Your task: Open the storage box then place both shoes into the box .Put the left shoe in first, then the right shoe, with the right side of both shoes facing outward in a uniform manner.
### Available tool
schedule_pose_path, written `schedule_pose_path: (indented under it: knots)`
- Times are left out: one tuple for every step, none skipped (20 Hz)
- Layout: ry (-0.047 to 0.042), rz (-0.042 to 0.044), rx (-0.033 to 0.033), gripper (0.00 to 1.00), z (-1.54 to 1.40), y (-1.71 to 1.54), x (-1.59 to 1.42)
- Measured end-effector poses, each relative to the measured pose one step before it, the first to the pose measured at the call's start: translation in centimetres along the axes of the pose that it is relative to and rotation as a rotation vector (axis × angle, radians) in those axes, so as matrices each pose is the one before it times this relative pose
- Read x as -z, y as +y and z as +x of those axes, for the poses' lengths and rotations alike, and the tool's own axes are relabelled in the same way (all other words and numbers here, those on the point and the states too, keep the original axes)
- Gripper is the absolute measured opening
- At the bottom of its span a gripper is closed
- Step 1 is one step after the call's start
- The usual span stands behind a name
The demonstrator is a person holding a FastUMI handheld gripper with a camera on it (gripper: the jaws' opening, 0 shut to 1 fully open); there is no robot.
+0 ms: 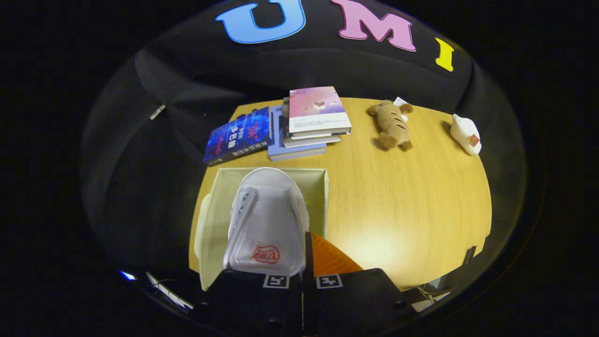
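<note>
The gripper (303, 262), fingers closed on the heel of a white shoe (266, 224), holds it over the open box (213, 206); next, lower and release.

blue book (238, 135) cover reads "DA", other print illegible
</note>
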State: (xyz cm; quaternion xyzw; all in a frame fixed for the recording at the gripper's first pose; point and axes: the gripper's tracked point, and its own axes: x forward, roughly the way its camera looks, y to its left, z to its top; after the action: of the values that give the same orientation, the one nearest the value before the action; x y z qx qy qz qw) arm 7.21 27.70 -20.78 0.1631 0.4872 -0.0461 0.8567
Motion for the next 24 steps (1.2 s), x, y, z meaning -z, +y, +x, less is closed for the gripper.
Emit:
schedule_pose_path:
  knots:
    - [0.01143, -0.01294, 0.02230, 0.06, 0.432, -0.146, 0.330]
    - [0.00731, -0.01137, 0.01137, 0.07, 0.407, 0.039, 0.229]
    - [0.00514, 0.00661, -0.02913, 0.10, -0.007, 0.768, 0.071]
    - [-0.01145, 0.00389, -0.01336, 0.14, -0.116, 0.533, -0.261]
    - [-0.03053, -0.00388, -0.00958, 0.20, -0.187, 0.425, -0.735]
    - [-0.02171, -0.01792, -0.00842, 0.27, -0.559, 0.252, -0.717]
    - [-0.01038, -0.01594, -0.00653, 0.43, -0.357, 0.270, -0.244]
    - [-0.00578, -0.00793, -0.01494, 0.60, 0.045, 0.347, -0.046]
    - [0.00443, -0.00389, -0.00874, 0.77, -0.070, 0.085, 0.211]
    - [-0.00257, 0.00020, -0.01420, 0.95, -0.224, 0.056, -0.037]
    - [-0.00973, -0.00607, -0.01052, 1.00, -0.131, -0.131, -0.058]
    - [-0.01056, -0.00789, -0.01015, 1.00, -0.229, -0.234, -0.114]
    - [-0.01552, -0.00684, -0.01331, 1.00, -0.340, -0.192, -0.264]
    - [-0.01559, -0.00438, -0.02198, 1.00, -0.517, -0.204, -0.237]
    - [-0.02400, -0.01097, -0.02950, 1.00, -0.508, -0.024, -0.387]
    - [-0.02364, -0.01998, -0.01954, 1.00, -0.815, -0.672, -0.387]
    - [-0.03228, -0.01698, -0.03046, 1.00, -0.821, -0.413, -0.501]
    - [-0.03245, -0.01985, -0.01237, 1.00, -0.982, -0.878, -0.336]
    - [-0.03146, -0.02022, -0.00590, 1.00, -1.039, -1.197, -0.316]
    - [-0.03297, -0.01274, -0.00180, 1.00, -1.072, -1.206, -0.331]
    - [-0.03372, -0.00455, -0.00301, 1.00, -0.993, -1.173, -0.376]
    - [-0.02732, -0.00005, -0.00046, 1.00, -0.918, -1.203, -0.198]
    - [-0.02570, -0.00086, 0.00123, 1.00, -0.858, -1.260, -0.269]
    - [-0.02807, -0.00130, 0.01063, 1.00, -0.913, -1.461, -0.493]
